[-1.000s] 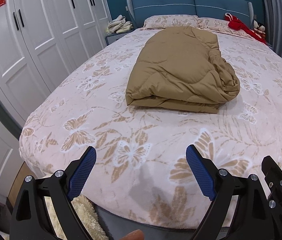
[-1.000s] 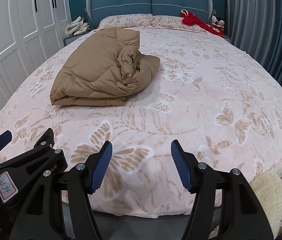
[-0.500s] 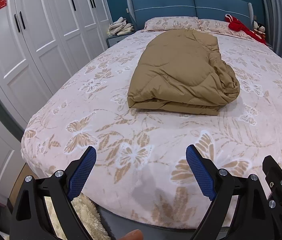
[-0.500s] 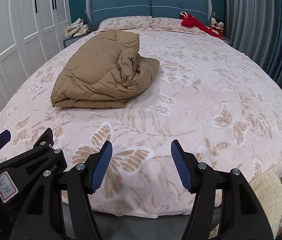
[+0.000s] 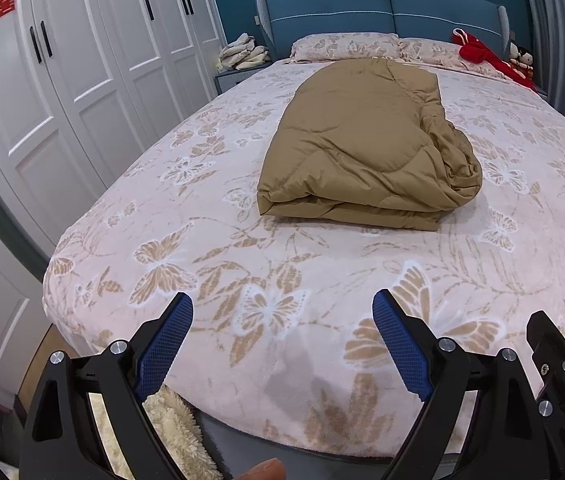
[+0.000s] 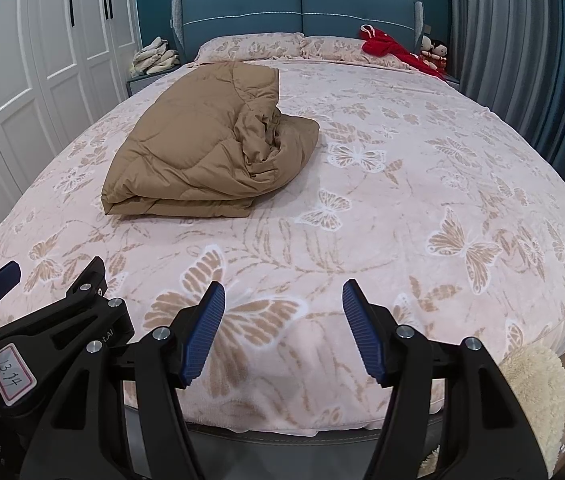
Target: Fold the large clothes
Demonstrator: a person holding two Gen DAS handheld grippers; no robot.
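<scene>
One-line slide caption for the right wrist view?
Open right gripper hovers at the foot of the butterfly-print bed; folded tan quilt lies ahead, untouched.

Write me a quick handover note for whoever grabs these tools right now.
Left tool: open, empty, at the foot of the bed.
Right tool: open, empty, beside it.
Brown quilt: folded into a layered bundle mid-bed, nearer the wardrobe side; its curtain-side edge is bunched and rumpled.
Done: main folds.
Left: probably tidy that loose edge, or fold once more.
</scene>
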